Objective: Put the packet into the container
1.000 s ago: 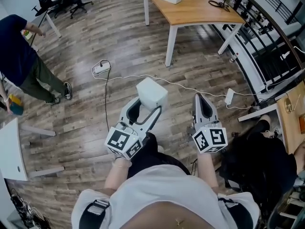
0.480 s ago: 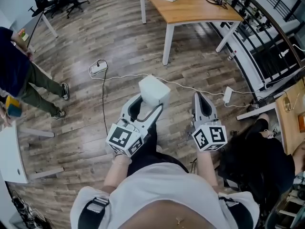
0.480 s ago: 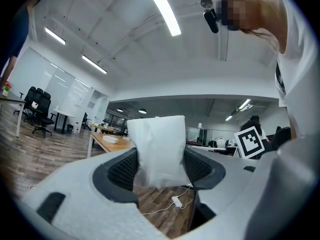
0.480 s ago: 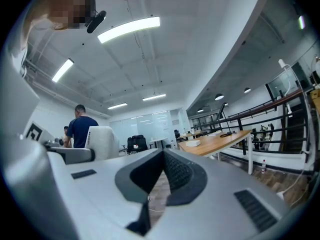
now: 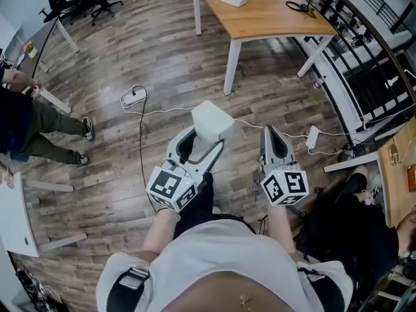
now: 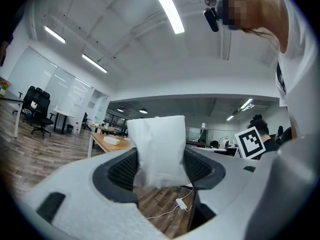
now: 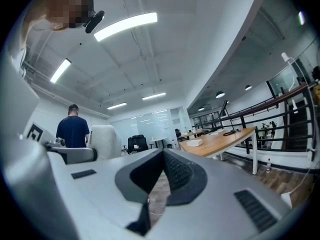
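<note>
Packet (image 5: 212, 123): white, plump, smooth-sided, pinched between the jaws of the left hand-held gripper (image 5: 209, 137), above open wooden floor (image 5: 162, 51). Right hand-held gripper (image 5: 269, 130) just beside it, jaws pressed together, empty. Tabletop (image 5: 260, 15) edge well ahead; power strip (image 5: 134, 96) on the floor to the left.

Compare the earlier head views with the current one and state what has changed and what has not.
The bystander in the dark top has moved toward the picture's left edge and is now partly cut off. Nothing was taken hold of or let go. Unchanged: the left gripper still clamps the white packet, and the right gripper stays shut and empty.
</note>
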